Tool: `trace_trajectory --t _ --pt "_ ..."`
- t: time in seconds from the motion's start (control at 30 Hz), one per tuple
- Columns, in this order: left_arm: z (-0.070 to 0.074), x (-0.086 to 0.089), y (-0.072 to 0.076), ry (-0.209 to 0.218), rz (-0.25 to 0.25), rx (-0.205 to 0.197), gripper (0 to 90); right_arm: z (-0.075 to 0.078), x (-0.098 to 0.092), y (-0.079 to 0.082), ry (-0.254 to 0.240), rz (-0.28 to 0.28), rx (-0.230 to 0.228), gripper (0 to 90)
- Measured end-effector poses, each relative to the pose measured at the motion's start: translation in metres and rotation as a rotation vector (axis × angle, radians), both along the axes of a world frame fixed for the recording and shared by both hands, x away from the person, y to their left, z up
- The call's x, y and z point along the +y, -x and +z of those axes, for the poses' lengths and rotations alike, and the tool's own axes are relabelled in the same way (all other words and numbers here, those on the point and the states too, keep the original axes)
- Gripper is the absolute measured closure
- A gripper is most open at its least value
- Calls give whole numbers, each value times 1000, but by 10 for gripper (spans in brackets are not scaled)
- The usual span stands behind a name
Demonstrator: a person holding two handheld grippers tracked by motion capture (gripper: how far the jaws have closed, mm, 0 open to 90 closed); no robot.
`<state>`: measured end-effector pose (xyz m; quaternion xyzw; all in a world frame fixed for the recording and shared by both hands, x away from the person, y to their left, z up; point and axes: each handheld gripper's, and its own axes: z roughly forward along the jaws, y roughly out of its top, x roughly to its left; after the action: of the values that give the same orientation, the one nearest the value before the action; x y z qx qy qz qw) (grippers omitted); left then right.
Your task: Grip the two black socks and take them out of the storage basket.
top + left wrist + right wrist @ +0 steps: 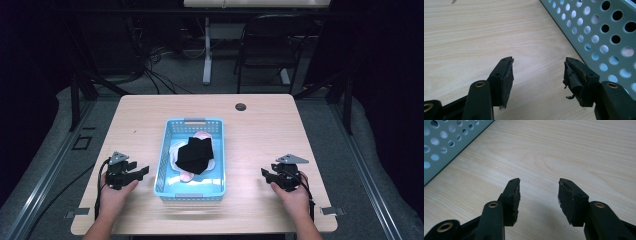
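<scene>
In the high view, a light blue perforated basket is seen standing in the middle of the wooden worktop. A black garment is seen lying inside the basket, on top of pink and white cloth that shows around it. The left hand-held gripper is held low over the worktop just to the left of the basket, its jaws turned toward the basket wall. The right hand-held gripper is held to the right of the basket, somewhat farther off, with its jaws also turned toward it.

In the left gripper view, the left hand-held gripper is shown with its jaws spread and bare worktop between them; the basket wall runs just beside the right-hand jaw.

In the right gripper view, the right hand-held gripper is shown spread as well, nothing being pinched, with the basket seen at the upper left, apart from the jaws.
</scene>
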<state>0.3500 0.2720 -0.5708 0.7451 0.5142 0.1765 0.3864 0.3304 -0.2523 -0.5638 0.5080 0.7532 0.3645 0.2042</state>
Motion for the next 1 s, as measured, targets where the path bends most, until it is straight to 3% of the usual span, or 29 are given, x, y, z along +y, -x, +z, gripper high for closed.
trace_trajectory --t 0.1,0.27,0.47,0.67,0.93,1.0 --pt "0 -1 0 8 3 -8 406 -1 1 0 0 1 -6 515" --pt "0 -2 2 -7 -10 -7 406 1 1 0 -5 -4 23 512" --pt "2 -2 3 -4 -6 -16 407 4 2 2 -16 10 -18 487" --pt "3 -3 3 2 -1 -20 406 10 5 2 -36 29 16 458" --pt "2 -3 2 7 -7 27 405 28 19 4 -53 61 -3 338" --pt "3 -2 2 -12 10 34 386 31 24 2 -43 69 0 310"
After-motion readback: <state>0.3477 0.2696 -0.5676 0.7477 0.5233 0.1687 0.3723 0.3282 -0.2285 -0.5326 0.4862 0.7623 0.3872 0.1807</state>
